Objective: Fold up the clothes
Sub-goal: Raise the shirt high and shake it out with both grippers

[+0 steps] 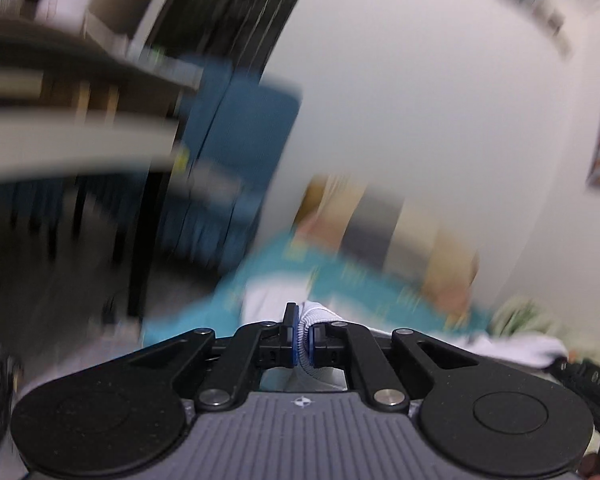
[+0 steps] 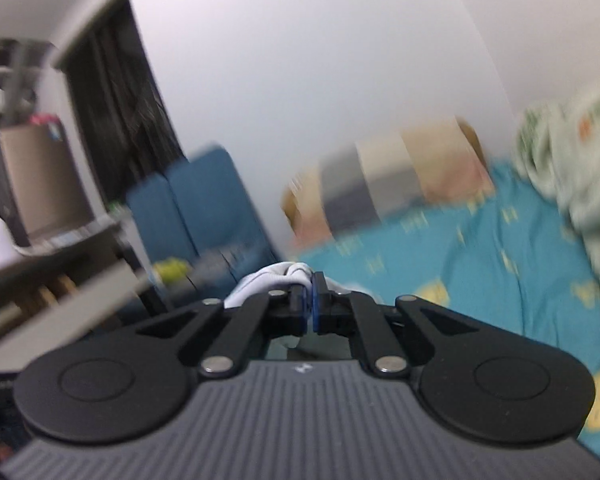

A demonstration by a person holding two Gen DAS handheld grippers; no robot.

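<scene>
A white garment (image 1: 320, 314) with a ribbed hem is pinched between the blue pads of my left gripper (image 1: 303, 334), which is shut on it; more of the cloth trails off to the right (image 1: 528, 350). My right gripper (image 2: 311, 300) is shut on another bunch of the same white garment (image 2: 278, 274), which sticks out past the fingers to the left. Both grippers hold the cloth up above a bed with a teal sheet (image 2: 480, 252). Both views are motion-blurred.
A striped pillow (image 2: 388, 176) lies at the head of the bed against a white wall. A crumpled light floral quilt (image 2: 572, 148) lies at the right. A blue chair (image 2: 204, 200) and a desk with shelves (image 2: 60, 248) stand to the left.
</scene>
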